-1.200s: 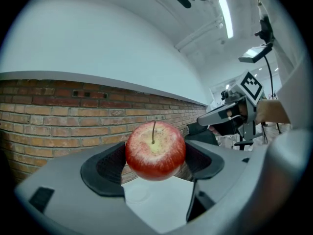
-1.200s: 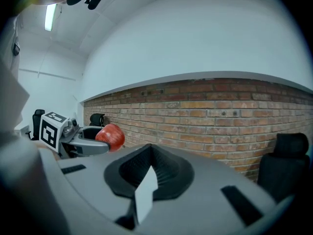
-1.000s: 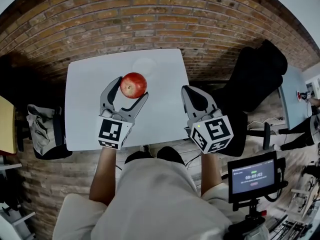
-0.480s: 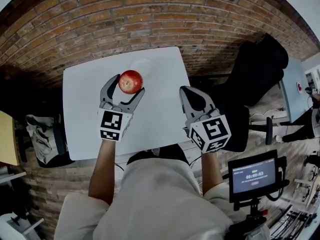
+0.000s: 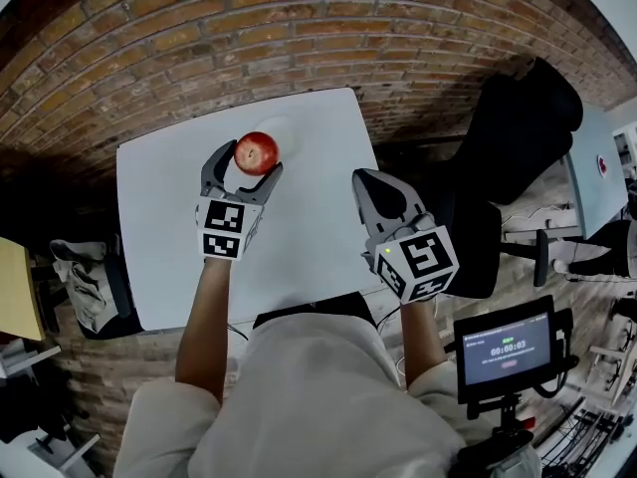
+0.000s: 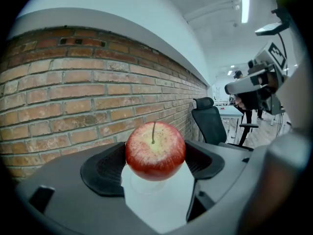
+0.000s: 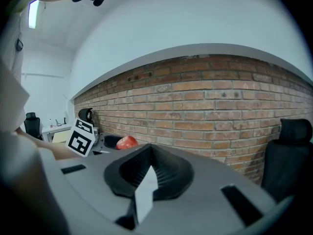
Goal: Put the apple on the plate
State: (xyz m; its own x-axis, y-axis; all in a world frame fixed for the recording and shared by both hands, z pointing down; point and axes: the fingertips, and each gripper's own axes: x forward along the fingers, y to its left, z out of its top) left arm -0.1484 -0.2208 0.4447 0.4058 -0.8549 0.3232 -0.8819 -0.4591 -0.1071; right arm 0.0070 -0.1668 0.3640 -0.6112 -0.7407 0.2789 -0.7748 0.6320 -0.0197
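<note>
Toward the far edge of the white rectangular worktop (image 5: 309,252), the left gripper (image 5: 248,167) clamps the round red apple (image 5: 257,152), stem up, its jaws spread as wide as the fruit. The apple hangs over the near left part of the pale round plate (image 5: 293,132). The carry looks almost done. Next it should be lowered onto the plate's middle and let go gently, lest it roll. By the right edge, the right gripper (image 5: 368,182) hovers nearly closed and empty.
</note>
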